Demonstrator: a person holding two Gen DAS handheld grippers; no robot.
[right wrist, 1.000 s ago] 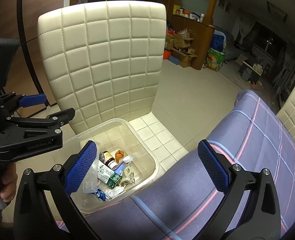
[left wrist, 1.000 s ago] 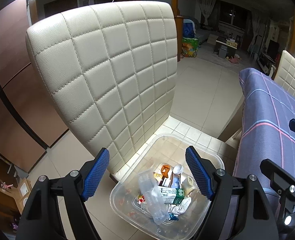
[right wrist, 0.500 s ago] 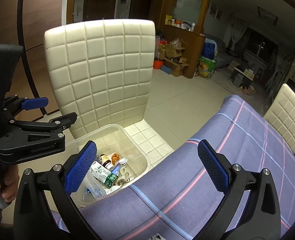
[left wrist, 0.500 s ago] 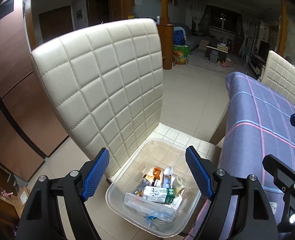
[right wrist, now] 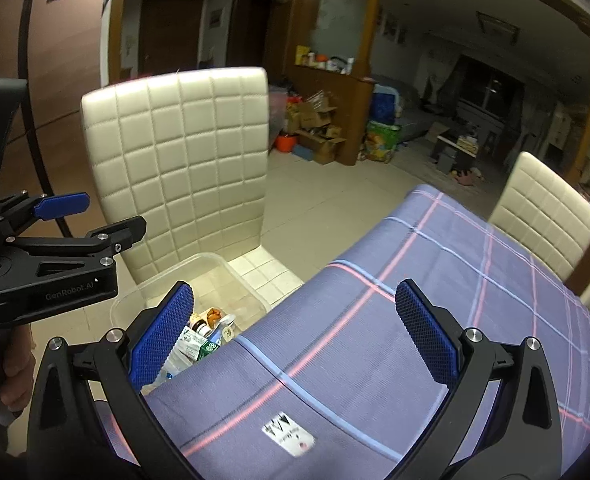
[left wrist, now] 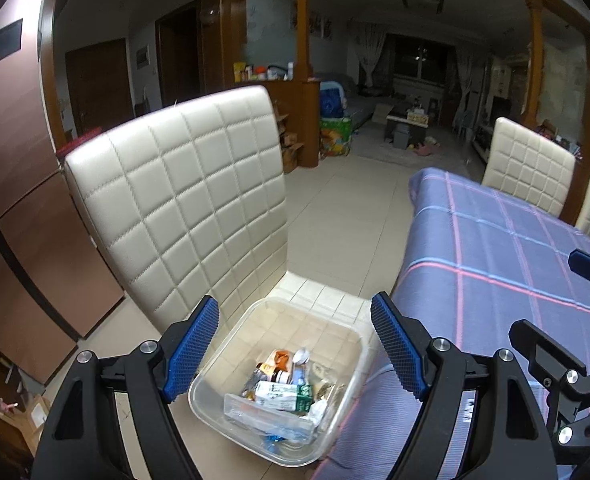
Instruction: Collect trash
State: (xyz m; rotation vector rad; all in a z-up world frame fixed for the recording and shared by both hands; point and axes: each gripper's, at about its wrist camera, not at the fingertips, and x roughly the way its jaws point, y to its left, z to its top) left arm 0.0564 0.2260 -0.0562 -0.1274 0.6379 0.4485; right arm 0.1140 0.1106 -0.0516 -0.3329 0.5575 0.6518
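Trash [left wrist: 283, 394]: cartons, small bottles, wrappers, crumpled plastic; lay heaped in the clear bin [left wrist: 231, 336] on the chair seat [left wrist: 319, 294], beside the worktop [right wrist: 375, 320].
Risk: bin overhung the seat; a knock could tip it.
Left hand-held gripper [left wrist: 295, 350]: released, empty.
Right hand-held gripper [right wrist: 295, 334]: released, empty, above the worktop edge.

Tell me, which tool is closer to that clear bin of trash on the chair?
Left. The left tool hangs open right above the clear bin; the right tool is open over the purple tablecloth, with the bin off to its left.
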